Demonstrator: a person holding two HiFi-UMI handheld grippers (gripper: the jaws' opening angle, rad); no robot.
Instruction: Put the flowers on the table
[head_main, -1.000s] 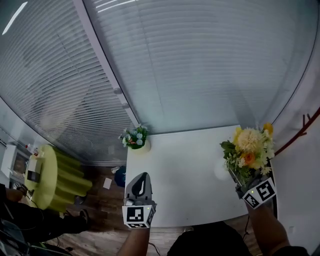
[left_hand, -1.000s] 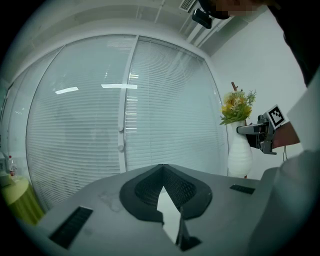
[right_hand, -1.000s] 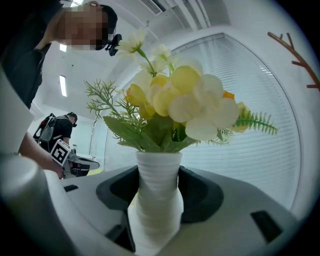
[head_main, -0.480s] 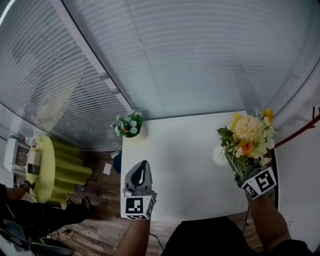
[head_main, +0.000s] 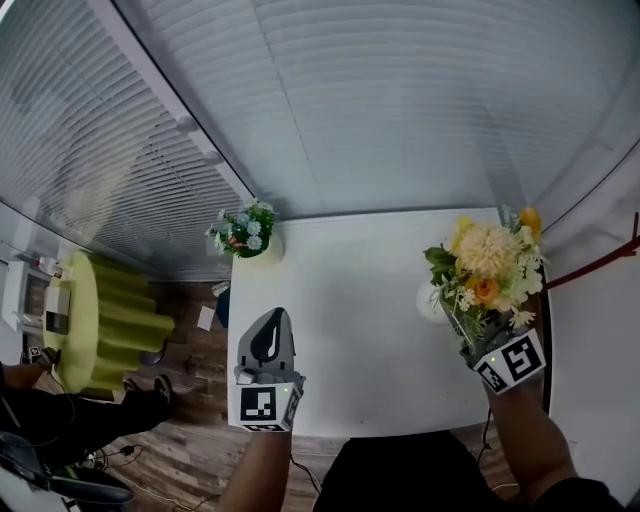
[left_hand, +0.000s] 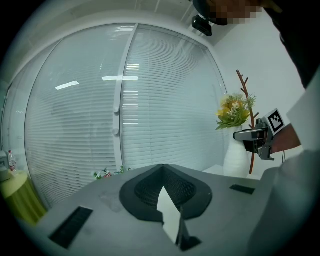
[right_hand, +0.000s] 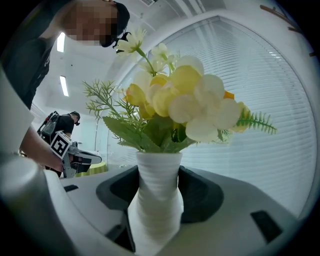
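White table (head_main: 345, 330) takes up the middle of the head view.

- Table, near edge, left side: left gripper (head_main: 266, 345) hovers with its jaws pressed together on nothing. It is idle.
- Table, right side: right gripper (head_main: 468, 335), jaws set wide and clamped on the neck of a white vase (head_main: 432, 300). The flowers (head_main: 487, 268) stand upright in it.
- I cannot tell whether the vase base touches the table.
- Table, far left corner: small bouquet (head_main: 243, 228), well apart from the vase.
- Beyond the table: blinds (head_main: 400, 110).

Judgement: this is the placing step, close to done. The next move calls for lowering the vase straight down until its base sits flat. The jaws then spread and back away without nudging the top-heavy vase.
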